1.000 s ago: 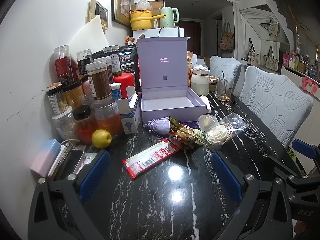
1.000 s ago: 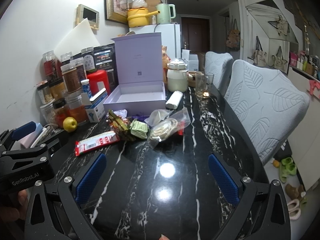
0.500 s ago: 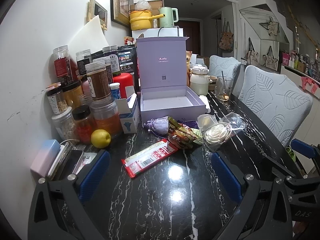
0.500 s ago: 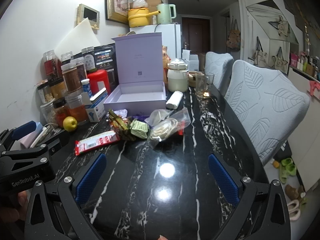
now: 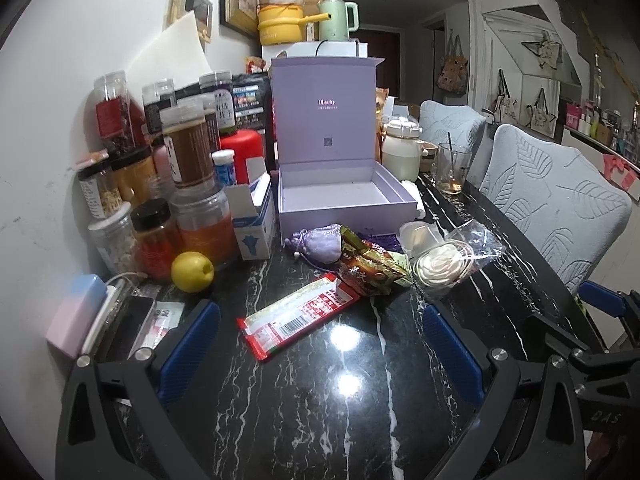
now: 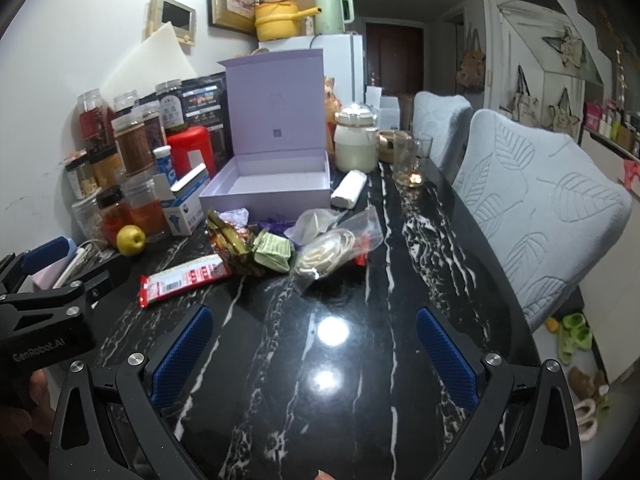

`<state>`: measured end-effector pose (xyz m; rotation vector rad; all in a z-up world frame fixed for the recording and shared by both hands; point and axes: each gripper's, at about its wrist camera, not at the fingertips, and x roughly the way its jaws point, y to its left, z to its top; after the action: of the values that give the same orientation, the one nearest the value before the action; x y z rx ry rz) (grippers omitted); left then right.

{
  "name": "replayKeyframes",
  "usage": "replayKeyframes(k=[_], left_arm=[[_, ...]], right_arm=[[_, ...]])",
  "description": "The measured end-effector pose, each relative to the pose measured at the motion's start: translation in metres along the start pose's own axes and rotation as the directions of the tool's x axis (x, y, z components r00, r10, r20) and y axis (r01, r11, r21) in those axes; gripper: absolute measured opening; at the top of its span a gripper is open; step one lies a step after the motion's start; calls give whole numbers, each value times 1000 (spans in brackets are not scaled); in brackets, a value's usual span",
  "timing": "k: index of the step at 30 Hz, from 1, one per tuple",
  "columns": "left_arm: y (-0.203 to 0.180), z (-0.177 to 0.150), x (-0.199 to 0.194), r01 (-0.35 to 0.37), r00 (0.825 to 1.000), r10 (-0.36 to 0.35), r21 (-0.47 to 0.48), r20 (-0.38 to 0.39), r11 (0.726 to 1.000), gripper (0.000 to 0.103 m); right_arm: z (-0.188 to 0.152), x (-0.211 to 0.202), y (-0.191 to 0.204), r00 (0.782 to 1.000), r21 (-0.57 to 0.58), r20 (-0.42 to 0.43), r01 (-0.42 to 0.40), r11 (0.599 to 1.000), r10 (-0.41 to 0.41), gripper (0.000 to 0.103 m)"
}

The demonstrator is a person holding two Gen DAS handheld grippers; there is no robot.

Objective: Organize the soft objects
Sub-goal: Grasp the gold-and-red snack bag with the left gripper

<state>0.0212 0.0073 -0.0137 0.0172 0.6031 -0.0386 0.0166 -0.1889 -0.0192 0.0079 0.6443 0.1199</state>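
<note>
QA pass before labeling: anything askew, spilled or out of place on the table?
No spill or damage shows. The soft items sit loose in front of the open purple box, which looks empty: red packet lying skewed, purple pouch, snack wrappers, bagged white flower. Both tools open, holding nothing.

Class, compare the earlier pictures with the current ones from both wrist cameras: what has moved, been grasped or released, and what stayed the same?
Nothing visibly changed. Both the left gripper and right gripper hover open and empty as before, and the red packet, purple pouch, bagged white flower and open lilac box lie where they were.
</note>
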Motion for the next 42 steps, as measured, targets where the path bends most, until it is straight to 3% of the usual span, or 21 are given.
replayKeyframes(k=[4,11,17,31,37,42], left_arm=[[9,1,12,30,999,-31,-13,-38,999,103],[22,6,22,30,999,-30,-11,-21,1000,103],[25,11,46,44,998,-45,-9,-53,999,103],[-15,12,113,221,970,-211,78,-123,972,103],[-22,21,143,227,967,-214,85,-140,970,103],[-31,19,158,246,963,-220,172,-159,954,103]], right_arm=[[1,15,-2,1000,6,-28,-10,1000,10,103],[10,37,3,998,-12,-56,2,1000,-2,103],[15,61,5,996,-7,-87,-29,1000,28,103],[20,82,-15,995,-38,-94,16,999,-19,103],[25,94,-38,992,4,-125,27,1000,-27,103],[29,105,-56,987,53,-157,49,997,-41,103]])
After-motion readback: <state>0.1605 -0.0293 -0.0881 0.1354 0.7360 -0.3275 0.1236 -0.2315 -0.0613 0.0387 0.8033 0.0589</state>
